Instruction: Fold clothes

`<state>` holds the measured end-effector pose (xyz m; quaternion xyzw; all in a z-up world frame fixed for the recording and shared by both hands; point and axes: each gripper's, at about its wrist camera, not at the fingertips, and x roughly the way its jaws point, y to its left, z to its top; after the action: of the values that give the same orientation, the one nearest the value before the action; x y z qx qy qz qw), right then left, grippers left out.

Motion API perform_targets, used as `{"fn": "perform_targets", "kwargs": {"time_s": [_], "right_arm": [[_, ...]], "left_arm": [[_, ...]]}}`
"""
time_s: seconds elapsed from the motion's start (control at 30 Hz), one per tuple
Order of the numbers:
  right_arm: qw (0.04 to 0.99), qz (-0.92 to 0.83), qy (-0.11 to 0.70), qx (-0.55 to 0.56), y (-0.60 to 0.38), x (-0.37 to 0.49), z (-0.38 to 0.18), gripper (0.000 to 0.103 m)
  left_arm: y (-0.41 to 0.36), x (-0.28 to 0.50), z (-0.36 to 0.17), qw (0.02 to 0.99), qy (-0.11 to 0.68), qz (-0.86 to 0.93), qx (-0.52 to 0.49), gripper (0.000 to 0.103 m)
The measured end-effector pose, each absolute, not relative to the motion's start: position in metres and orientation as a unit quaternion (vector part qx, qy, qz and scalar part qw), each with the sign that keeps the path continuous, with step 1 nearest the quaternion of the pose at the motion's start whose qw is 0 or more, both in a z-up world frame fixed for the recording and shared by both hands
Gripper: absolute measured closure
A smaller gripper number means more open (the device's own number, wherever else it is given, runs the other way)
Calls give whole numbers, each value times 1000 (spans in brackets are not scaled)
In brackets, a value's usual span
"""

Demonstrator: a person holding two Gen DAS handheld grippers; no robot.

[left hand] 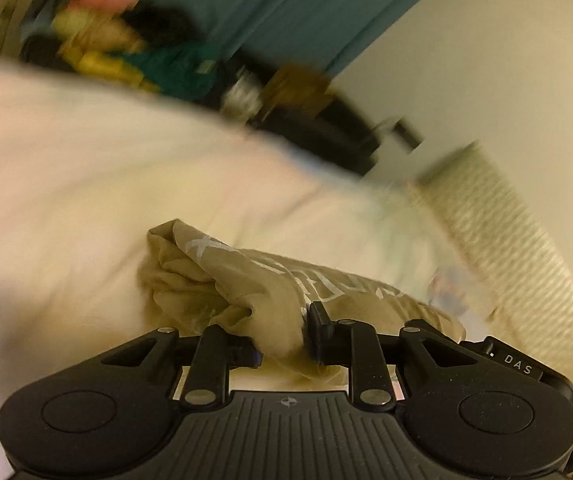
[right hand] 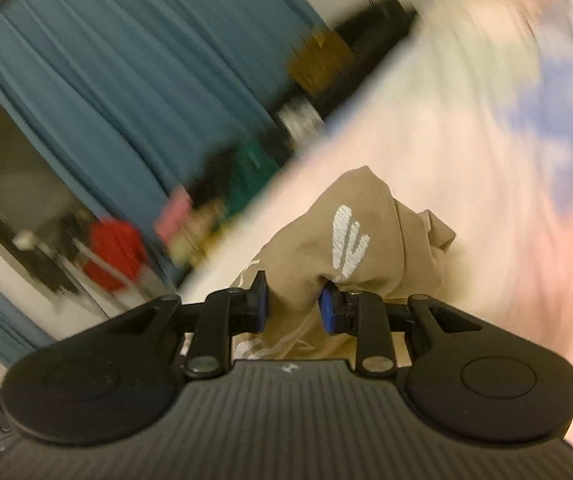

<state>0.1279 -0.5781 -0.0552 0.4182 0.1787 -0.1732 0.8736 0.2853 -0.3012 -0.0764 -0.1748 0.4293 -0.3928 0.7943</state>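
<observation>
A tan garment with white printed lettering (left hand: 246, 280) is bunched in my left gripper (left hand: 282, 340), whose jaws are shut on a thick fold of it. The same tan garment (right hand: 354, 232), with a white logo, is also bunched in my right gripper (right hand: 294, 304), whose blue-padded jaws are shut on it. The cloth hangs over a pale bed surface (left hand: 86, 168), which also shows in the right wrist view (right hand: 466, 184). Both views are blurred by motion.
A teal curtain (right hand: 126, 72) hangs behind. A pile of colourful clothes (left hand: 134, 52) lies beyond the bed's far edge. A red item (right hand: 114, 252) and dark furniture (left hand: 326, 132) stand near the wall. A textured pale blanket (left hand: 518, 248) lies at the right.
</observation>
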Motion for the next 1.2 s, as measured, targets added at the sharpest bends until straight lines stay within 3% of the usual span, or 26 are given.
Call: {"fn": "perform_targets", "kwargs": {"time_s": [0.2,0.3,0.33,0.4,0.5,0.6,0.67,0.73,0.8,0.83,0.93,1.2], "right_arm": [[847,-150,231,455,-555,84,-131,74],[831,-154,238,478,-555,80,-147,73],[828,-157,238,482,-554,81,-145,73],[821,-177,257,478,-548,81,-133,71],[832,-213,294,421,-533,80,-99,72],[865,-217,279,355,-512,66,-57,72],[885,-211,262,323,-499,53,-32,71],[901,-203,247,294,-486,38,-10,63],[916,-194,231,264,-473,23,12,18],[923,-190,223,249,-467,16,24,11],[942,-177,198,204,-448,-7,57,11],[964,-147,164,147,-403,-55,95,11]], "left_arm": [[-262,239,-149,798,451,-382,-118,79],[-254,229,-156,806,444,-378,-103,73],[-253,226,-155,809,440,-378,-96,69],[-251,222,-143,810,439,-380,-82,50],[-244,212,-108,824,417,-377,-74,31],[-235,191,-70,840,387,-375,-60,22],[-236,180,-46,847,375,-374,-49,22],[-227,163,-19,855,359,-372,-38,20],[-219,144,6,865,335,-371,-30,14],[-214,134,20,870,324,-370,-26,12],[-193,99,58,884,280,-375,-20,0],[-142,17,111,908,214,-360,-7,0]]}}
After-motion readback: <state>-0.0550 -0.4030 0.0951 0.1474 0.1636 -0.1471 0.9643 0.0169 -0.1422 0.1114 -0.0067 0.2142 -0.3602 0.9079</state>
